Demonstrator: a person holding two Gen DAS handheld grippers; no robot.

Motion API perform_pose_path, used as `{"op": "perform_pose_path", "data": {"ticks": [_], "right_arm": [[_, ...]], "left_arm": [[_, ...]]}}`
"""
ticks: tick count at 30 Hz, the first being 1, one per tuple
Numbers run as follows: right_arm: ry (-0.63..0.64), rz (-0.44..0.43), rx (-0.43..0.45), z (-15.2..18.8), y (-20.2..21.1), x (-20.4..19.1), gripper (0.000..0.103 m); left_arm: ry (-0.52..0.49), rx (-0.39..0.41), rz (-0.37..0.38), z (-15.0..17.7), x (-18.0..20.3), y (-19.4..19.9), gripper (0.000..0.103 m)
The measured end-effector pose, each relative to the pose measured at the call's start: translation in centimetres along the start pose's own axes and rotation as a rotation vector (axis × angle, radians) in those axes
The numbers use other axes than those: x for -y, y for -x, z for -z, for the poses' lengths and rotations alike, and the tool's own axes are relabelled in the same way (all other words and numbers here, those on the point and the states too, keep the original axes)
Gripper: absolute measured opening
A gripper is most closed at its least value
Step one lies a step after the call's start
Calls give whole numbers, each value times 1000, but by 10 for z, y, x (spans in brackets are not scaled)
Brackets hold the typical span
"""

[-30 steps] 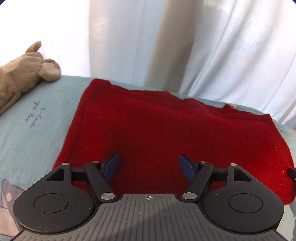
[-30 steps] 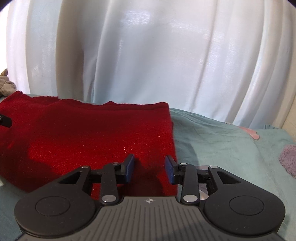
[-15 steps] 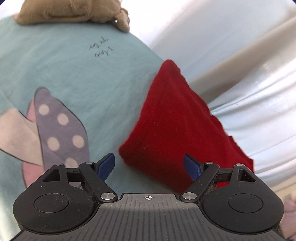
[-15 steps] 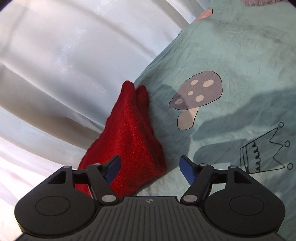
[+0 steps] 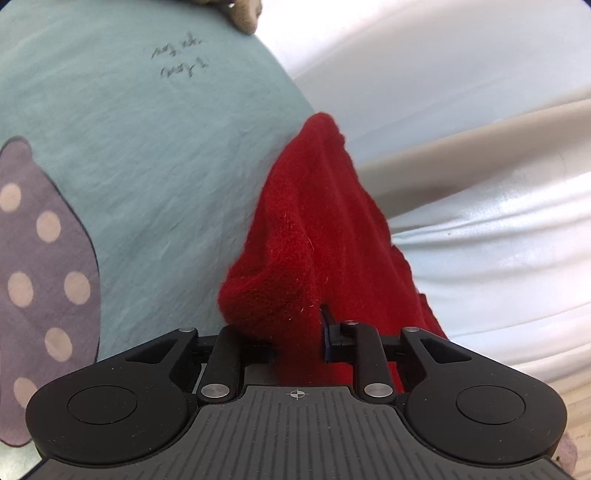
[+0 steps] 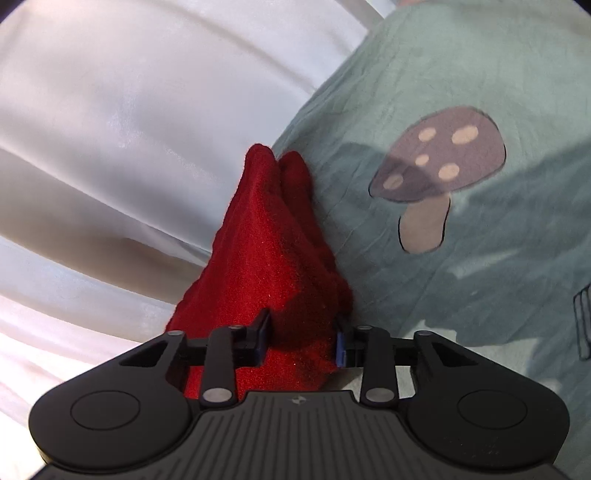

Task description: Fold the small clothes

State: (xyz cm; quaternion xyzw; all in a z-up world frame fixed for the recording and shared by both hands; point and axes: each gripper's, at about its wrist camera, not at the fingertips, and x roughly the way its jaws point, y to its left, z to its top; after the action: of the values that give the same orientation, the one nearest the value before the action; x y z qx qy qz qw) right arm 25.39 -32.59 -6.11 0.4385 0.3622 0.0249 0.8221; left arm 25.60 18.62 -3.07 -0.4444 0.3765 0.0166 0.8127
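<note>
Left wrist view: we found the left gripper [image 5: 297,341] clamped on a bunched corner of the red cloth [image 5: 314,236]. Its jaws had just been closing, and the knit sat pinched between them; only the right pad was visible, the other being buried in the fabric. The cloth rose from the grip in a ridge, its far end lying on the teal sheet [image 5: 147,155] beside the white curtain [image 5: 461,110]. A plush toy [image 5: 243,14] lay at the top edge, well apart from the cloth.

Right wrist view: the right gripper [image 6: 301,341] likewise held the cloth [image 6: 273,251], its jaws having just been closing with the cloth between the blue pads. Two layers showed at the far tip, so we judged that the cloth was already doubled over at least once. The sheet [image 6: 461,277] with its mushroom print [image 6: 439,162] lay to the right.

Assessment: both corners were secured, so the grasp for a fold was complete. In our judgement the fold itself remained outstanding: the held edge had not yet been carried across and laid flat. We could not tell how many folds were left.
</note>
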Motion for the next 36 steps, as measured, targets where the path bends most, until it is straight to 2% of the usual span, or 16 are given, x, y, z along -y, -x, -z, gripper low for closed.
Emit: {"op": "perform_pose_path", "data": {"ticks": [1,3,5,7,10,12,13,14,16,18,23,27,31,33,35,36], "right_arm": [[87,38,49,-1,7,-11,15],[264,79,146,1,25,-35,12],[292,42,166,0,34,-44,12],[313,61,185,2,37,-43,12],[288,184,124,3,17,-26,13],[279,266,103,5,11,-17,20],[306,300,128,6,15,-17,29],[335,324,157,6,19,-19,42],[387,373,213,4,28,-26,46],[452,374,240,2,31,-36,45],[630,256,253,24,26,-75,37],[783,184,188,52,1,-103,25],[902,133,104,77,-21,-126,24],[957,133,92,84,-32,-135,23],[976,127,81,89,-42,-142,18],[981,123,77,90,-47,-145,15]], "left_arm": [[-36,20,10,-1,8,6,22],[-89,47,16,2,20,17,20],[-160,81,3,7,29,25,17],[-194,83,-21,11,27,24,17],[-88,9,-63,8,-3,7,21],[-36,8,-30,9,-16,8,34],[-43,22,-27,9,-18,10,44],[-58,27,-28,8,-17,11,60],[-69,33,-17,6,-16,9,86],[-66,41,7,2,-15,5,87],[-1,14,31,-12,-12,-23,87],[-19,-9,49,-29,-9,-38,87],[-49,-62,75,-48,-6,-55,86],[-73,-82,65,-53,0,-62,82],[-131,-92,30,-54,8,-68,60],[-173,-93,3,-53,12,-70,55]]}}
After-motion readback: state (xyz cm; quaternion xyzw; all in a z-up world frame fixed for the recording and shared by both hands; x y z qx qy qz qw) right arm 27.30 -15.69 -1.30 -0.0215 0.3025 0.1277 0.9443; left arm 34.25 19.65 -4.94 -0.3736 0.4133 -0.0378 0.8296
